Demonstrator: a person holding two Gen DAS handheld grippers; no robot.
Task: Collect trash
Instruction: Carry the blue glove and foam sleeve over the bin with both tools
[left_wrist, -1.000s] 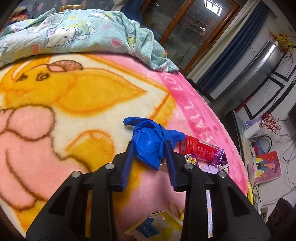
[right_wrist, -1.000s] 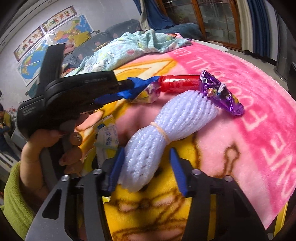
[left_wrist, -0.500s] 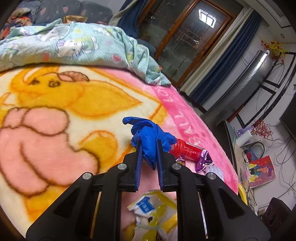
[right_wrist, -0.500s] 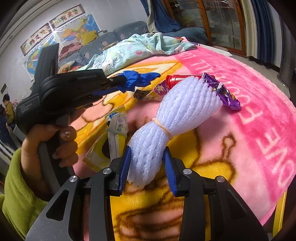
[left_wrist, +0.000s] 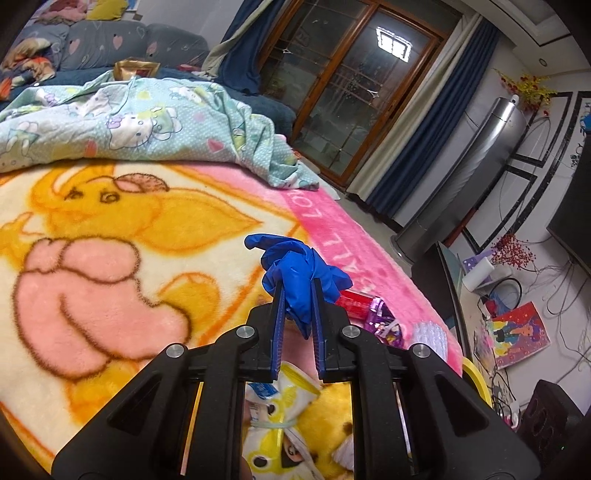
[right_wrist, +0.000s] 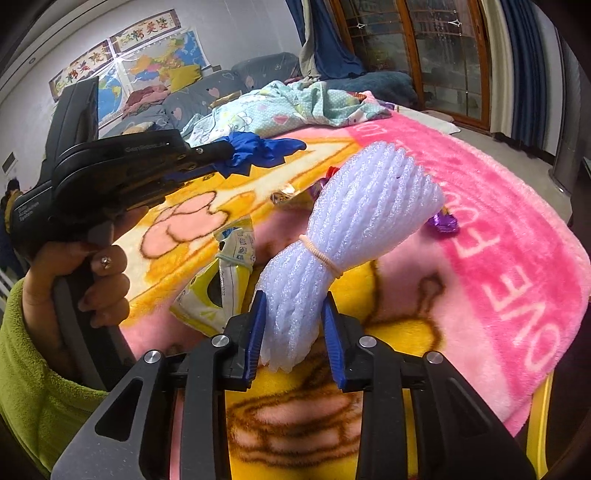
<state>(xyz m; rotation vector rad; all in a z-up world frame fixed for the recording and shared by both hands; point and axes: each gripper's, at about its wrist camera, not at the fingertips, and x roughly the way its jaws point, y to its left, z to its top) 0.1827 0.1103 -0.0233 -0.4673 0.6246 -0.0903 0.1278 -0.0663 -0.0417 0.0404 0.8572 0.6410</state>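
Blanket (left_wrist: 110, 266): I hold both loads raised above it now. White foam net (right_wrist: 354, 236): my right gripper (right_wrist: 295, 332), earlier wide, pinches its tail. Blue glove (left_wrist: 299, 273): my left gripper (left_wrist: 297, 317) has narrowed onto it, above the blanket.

I see a wood-framed glass door (left_wrist: 354, 110) with navy curtains (left_wrist: 417, 147), a grey sofa (left_wrist: 122, 48), and maps (right_wrist: 159, 55) on the white wall.
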